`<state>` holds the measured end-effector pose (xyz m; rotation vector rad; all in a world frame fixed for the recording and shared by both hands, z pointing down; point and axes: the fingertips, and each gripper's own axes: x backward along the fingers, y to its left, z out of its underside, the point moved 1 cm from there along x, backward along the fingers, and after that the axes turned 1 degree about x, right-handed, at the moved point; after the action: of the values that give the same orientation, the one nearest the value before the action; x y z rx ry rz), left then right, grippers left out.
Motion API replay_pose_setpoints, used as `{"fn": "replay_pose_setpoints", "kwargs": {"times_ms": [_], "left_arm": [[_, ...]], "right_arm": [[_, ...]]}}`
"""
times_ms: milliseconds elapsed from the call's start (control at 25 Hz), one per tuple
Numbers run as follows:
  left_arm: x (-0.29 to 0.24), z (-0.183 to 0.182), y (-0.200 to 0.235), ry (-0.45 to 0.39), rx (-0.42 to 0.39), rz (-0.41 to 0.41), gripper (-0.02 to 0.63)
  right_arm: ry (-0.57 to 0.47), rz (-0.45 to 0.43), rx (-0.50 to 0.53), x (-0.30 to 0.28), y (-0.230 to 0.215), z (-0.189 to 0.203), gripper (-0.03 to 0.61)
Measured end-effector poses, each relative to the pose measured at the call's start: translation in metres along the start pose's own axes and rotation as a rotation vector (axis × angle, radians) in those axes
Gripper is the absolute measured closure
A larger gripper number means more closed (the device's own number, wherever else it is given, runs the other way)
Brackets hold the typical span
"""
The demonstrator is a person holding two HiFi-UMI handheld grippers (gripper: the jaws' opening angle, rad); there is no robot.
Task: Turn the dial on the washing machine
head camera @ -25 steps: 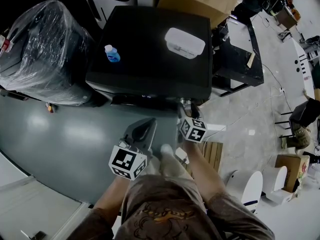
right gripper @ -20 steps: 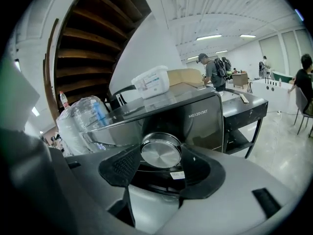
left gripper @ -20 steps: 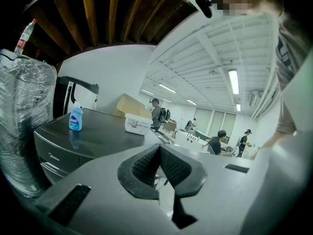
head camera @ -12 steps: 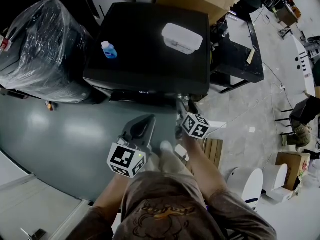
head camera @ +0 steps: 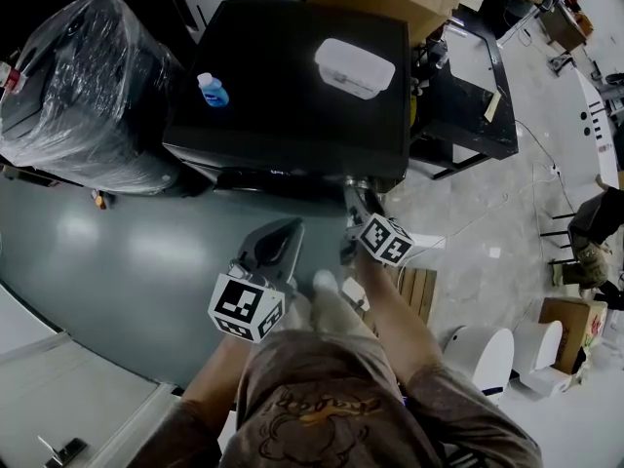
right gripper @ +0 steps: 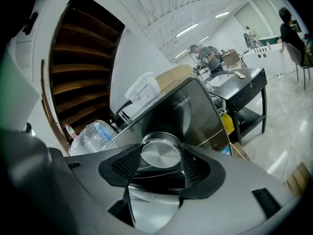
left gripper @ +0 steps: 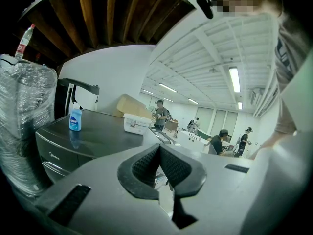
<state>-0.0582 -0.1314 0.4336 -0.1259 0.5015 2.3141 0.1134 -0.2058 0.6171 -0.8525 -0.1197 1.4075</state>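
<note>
Right hand-held gripper on the washer dial
My right hand-held gripper (right gripper: pixel 160 164) is clamped on the silver dial (right gripper: pixel 160 152), at the right end of the washing machine's (head camera: pixel 292 86) near front panel. My left hand-held gripper (left gripper: pixel 159 152) hangs nearer, jaws together, empty.

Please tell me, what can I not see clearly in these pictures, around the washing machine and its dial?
1. Dial: in the head view it is hidden below the front edge of the washing machine and behind the right gripper.
2. Marks around the dial: in the right gripper view that gripper's own jaws cover them.
3. Blue bottle: its label is too small to read in the head view.
</note>
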Motion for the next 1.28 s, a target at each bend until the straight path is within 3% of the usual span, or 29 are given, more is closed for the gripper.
{"fn": "replay_pose_setpoints", "kwargs": {"times_ms": [600, 1280], "left_arm": [[-0.003, 0.0026, -0.0077, -0.002, 0.006, -0.021, 0.621], [-0.0016, 0.0052, -0.0085, 0.009, 0.004, -0.035, 0.621]], "right_arm": [[-0.064, -0.085, -0.211, 0.0004, -0.001, -0.0032, 0.327], [-0.157, -0.156, -0.585, 0.0013, -0.0083, 0.004, 0.327]]}}
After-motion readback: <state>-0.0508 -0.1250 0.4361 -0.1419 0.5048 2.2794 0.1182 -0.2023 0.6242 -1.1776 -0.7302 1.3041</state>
